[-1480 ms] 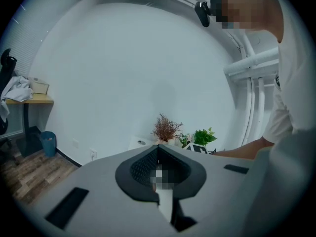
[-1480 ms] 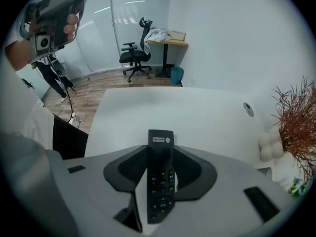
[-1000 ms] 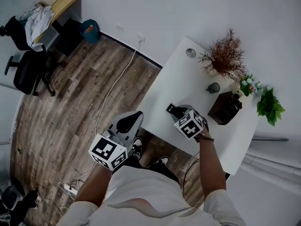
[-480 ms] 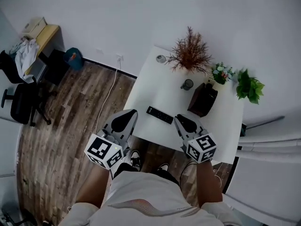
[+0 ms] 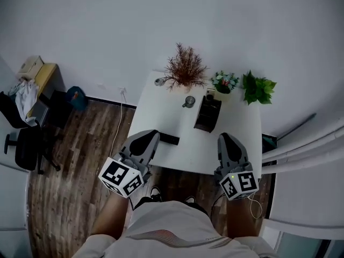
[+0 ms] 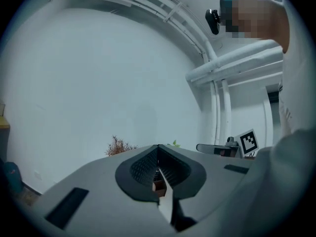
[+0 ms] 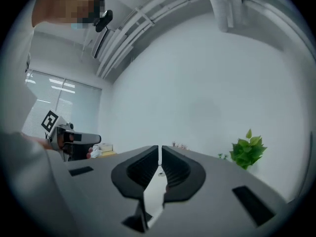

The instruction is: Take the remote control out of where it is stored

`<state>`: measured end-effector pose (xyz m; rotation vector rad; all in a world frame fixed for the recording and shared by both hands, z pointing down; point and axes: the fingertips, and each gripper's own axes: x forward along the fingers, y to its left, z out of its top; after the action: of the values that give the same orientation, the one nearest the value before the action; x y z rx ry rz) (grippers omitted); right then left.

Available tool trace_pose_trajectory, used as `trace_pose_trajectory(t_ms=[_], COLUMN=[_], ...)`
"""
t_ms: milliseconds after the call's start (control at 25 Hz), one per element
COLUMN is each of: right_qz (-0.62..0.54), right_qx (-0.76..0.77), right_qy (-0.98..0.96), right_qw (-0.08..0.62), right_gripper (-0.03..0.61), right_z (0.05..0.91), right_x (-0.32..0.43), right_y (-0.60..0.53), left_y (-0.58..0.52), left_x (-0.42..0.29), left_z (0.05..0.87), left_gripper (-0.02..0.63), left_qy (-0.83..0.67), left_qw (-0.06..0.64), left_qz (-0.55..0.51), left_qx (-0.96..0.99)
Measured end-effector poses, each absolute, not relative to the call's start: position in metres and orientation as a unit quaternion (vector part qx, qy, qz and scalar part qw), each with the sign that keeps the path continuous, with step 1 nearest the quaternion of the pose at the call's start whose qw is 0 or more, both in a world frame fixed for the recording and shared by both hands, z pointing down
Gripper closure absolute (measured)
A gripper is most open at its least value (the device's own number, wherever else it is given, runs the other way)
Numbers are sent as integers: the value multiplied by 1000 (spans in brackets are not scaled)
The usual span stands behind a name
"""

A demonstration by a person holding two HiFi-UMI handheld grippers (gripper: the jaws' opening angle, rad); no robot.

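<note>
1. Jaws of my left gripper (image 5: 152, 135) are clenched together on nothing, with the tips meeting.
2. Just beside that tip, at about three o'clock, the black remote control (image 5: 170, 139) lies flat on the white table (image 5: 161, 104) near its front edge. One end is hidden behind the gripper.
3. At two o'clock from the remote stands a dark brown box (image 5: 207, 113), apart from it, with a cup (image 5: 189, 101) at the box's ten o'clock.
4. My right gripper (image 5: 226, 137) hangs at the box's five o'clock. Its jaws have just been closing and stand almost together, grasping nothing.
</note>
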<state>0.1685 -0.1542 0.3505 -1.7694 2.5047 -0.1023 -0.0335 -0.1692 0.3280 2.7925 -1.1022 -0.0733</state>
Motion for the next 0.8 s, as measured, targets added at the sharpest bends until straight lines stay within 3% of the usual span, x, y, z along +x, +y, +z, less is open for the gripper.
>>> trace_pose_trajectory(t_ms=[360,800], right_qz=[-43,-41], right_qx=[-619,-627], right_qy=[782,778], right_qw=[49,26], right_gripper=[548,548], right_z=[344,349], right_x=[215,211], right_y=[-132,-142], left_y=[-151,-157], left_x=[8,-1], left_z=[323,320], left_gripper=[606,604], left_qy=[-352,-364], left_qw=[35,48], left_qz=[-3,-21], left_qx=[935,930])
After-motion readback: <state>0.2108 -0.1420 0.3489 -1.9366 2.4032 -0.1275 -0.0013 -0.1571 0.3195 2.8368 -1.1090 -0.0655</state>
